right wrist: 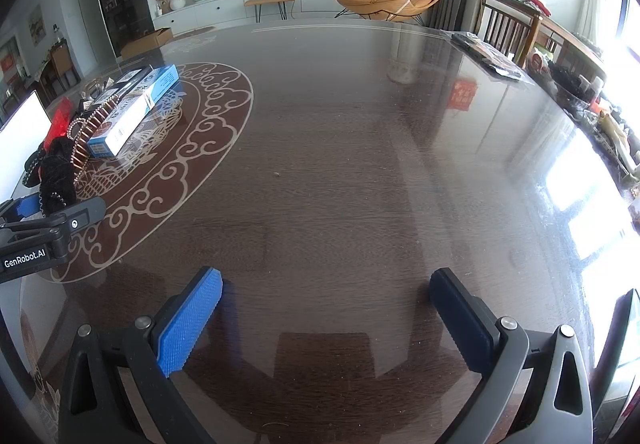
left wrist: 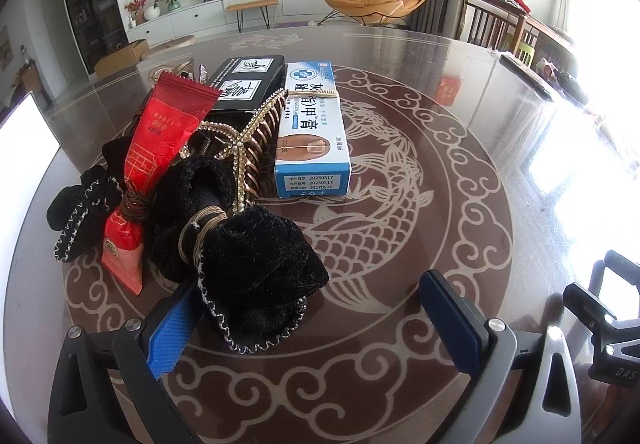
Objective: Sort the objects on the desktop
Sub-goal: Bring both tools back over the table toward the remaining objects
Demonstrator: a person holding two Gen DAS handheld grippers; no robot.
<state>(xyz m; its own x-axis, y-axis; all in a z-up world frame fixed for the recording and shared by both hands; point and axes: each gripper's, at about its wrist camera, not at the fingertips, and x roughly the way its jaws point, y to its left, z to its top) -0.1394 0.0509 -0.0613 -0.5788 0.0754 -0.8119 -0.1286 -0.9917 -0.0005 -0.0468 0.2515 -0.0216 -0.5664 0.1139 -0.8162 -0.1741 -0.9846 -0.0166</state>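
I have the left gripper (left wrist: 316, 320) spread wide, its blue pad beside the black velvet scrunchie (left wrist: 256, 264) but not pressing it. The clutter sits on the table's (right wrist: 360, 163) patterned centre: red sachet (left wrist: 160, 147), rhinestone hair clip (left wrist: 244, 139), black box (left wrist: 244, 83) and ointment carton (left wrist: 312, 131) touching. My right gripper (right wrist: 324, 320) hangs spread over bare wood, nothing between its pads. I judge a pick is starting; next I should centre the left pads around the scrunchie.
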